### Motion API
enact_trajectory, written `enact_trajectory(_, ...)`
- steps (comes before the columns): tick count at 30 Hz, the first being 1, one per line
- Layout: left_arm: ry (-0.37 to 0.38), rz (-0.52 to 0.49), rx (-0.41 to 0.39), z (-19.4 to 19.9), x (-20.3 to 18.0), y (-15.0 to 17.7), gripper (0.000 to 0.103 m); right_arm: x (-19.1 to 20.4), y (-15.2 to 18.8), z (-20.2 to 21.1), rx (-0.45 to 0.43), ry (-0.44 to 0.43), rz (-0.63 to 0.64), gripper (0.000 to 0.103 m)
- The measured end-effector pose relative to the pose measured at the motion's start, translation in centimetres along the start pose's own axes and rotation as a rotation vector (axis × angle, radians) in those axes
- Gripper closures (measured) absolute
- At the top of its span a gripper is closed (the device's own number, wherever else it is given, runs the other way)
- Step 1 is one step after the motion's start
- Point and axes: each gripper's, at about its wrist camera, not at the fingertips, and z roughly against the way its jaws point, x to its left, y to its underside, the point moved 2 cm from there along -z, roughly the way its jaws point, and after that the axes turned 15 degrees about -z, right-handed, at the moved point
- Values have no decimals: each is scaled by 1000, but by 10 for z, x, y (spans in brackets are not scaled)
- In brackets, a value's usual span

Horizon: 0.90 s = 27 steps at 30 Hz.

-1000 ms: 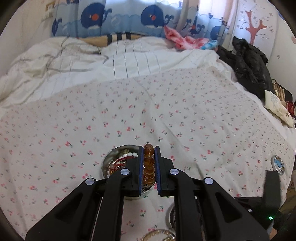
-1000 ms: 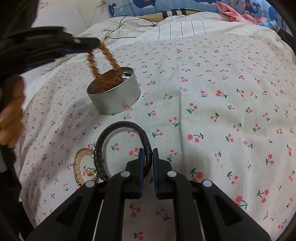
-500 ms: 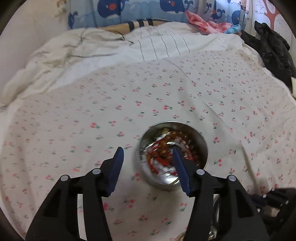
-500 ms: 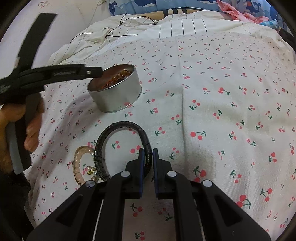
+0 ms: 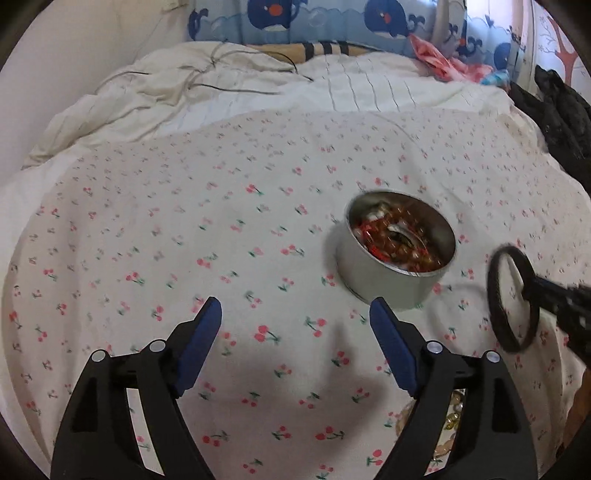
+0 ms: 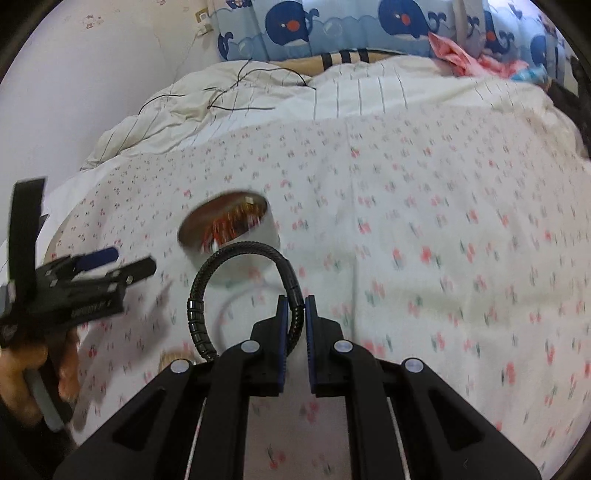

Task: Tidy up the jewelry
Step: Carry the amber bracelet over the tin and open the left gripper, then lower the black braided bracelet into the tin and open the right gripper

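Note:
A round metal tin [image 5: 388, 291] holding amber and red beads stands on the cherry-print sheet. My left gripper [image 5: 295, 308] hovers low over the sheet, left of and nearer than the tin; its jaws are opening and nothing is between them. My right gripper [image 6: 295, 301] is shut on a black braided bracelet [image 6: 240, 246], held up off the sheet just in front of the tin [image 6: 266, 230]. In the left wrist view the black bracelet [image 5: 492, 295] hangs right of the tin. A pale pink bead bracelet [image 5: 445, 424] lies on the sheet behind my right finger.
A person's hand [image 6: 22, 369] holds the left gripper [image 6: 96, 273] at the left edge. A rumpled white duvet [image 5: 221, 96] with a thin cable lies behind the sheet. Whale-print cushions [image 6: 332, 26] line the wall. Dark clothing [image 5: 554, 110] is heaped at the far right.
The left gripper let the amber bead bracelet go into the tin, opened wide and drew away to the left. The right gripper lifted the black bracelet off the sheet towards the tin.

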Motion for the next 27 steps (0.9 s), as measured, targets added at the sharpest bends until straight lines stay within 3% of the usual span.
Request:
enact_trajectory(8,35,41,-20,3,12,-5,21,64,-47,-40,2,71,168,93)
enact_trajectory(15,45,58,-28,6,18,-7,20,74,-41,-90,92,162,231,93)
enact_trajectory(17,49,55,-30,8,18,-8,20,77,-37,-97,118,154,241,93)
enact_trajectory(20,50,42,-28,7,16,-7,19,76,-35,-94,110,147,234,92)
enact_trajectory(24,63,12,-4,4,11,-5,19,61,-34,-56,12,101,164,81)
enact_trajectory(27,72,-4,11,2,11,-4,19,46,-11,-28,48,20,149,77)
